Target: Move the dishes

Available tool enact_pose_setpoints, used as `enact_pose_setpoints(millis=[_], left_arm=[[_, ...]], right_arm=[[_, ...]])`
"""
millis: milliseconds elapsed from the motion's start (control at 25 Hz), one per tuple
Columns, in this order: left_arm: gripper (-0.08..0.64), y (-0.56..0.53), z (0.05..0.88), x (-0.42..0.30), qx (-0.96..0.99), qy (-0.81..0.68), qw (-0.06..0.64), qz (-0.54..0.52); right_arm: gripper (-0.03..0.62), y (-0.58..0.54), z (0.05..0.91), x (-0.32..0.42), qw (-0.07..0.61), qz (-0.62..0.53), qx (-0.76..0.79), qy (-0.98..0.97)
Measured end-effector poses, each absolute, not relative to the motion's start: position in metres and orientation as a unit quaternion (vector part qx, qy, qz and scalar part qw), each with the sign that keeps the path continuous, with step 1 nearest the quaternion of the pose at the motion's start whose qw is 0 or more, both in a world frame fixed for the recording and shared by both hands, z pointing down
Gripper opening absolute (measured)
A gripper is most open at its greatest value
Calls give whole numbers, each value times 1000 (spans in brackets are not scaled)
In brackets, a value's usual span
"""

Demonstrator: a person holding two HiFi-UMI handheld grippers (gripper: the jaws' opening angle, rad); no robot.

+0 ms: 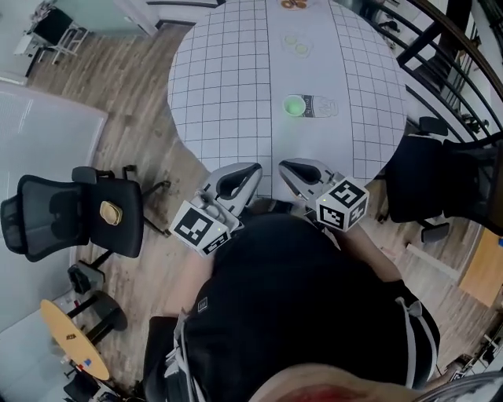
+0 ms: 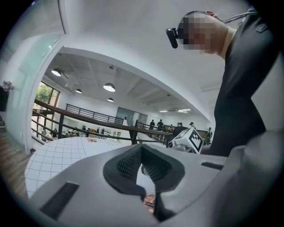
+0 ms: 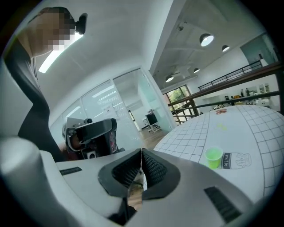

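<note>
A small green cup [image 1: 294,105] stands on the round white gridded table [image 1: 228,71], next to a flat clear piece printed "milk" [image 1: 322,105]. The cup [image 3: 213,157] and the milk print [image 3: 236,160] also show in the right gripper view. Two pale flat dishes [image 1: 297,44] lie farther back. My left gripper [image 1: 250,171] and right gripper [image 1: 289,168] hover side by side at the table's near edge, close to my body and well short of the cup. Both are shut and hold nothing: the left gripper [image 2: 142,149] and the right gripper [image 3: 141,153] have their tips touching.
A black office chair [image 1: 78,212] stands on the wood floor at the left. Another black chair [image 1: 440,184] is at the right, below a dark railing [image 1: 440,47]. Something orange [image 1: 294,4] lies at the table's far edge.
</note>
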State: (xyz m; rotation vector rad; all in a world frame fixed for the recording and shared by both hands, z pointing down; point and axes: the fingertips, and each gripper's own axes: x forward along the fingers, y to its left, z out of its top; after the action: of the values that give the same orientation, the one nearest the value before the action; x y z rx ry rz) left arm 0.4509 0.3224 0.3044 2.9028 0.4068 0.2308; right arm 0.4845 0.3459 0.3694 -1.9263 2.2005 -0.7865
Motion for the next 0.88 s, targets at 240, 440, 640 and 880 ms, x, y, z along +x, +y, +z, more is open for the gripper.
enact_pose_setpoints(millis=[240, 440, 640, 880], left_arm=[[5, 280, 300, 398, 992, 53, 104, 47], [5, 235, 297, 328, 995, -18, 96, 32], [5, 185, 299, 235, 991, -84, 99, 29], [5, 137, 308, 115, 979, -174, 97, 32]], right_arm=[[20, 297, 360, 439, 34, -248, -585, 771], [20, 250, 355, 374, 8, -242, -536, 809], [20, 198, 354, 280, -13, -243, -482, 841], [20, 141, 355, 161, -43, -234, -409, 881]])
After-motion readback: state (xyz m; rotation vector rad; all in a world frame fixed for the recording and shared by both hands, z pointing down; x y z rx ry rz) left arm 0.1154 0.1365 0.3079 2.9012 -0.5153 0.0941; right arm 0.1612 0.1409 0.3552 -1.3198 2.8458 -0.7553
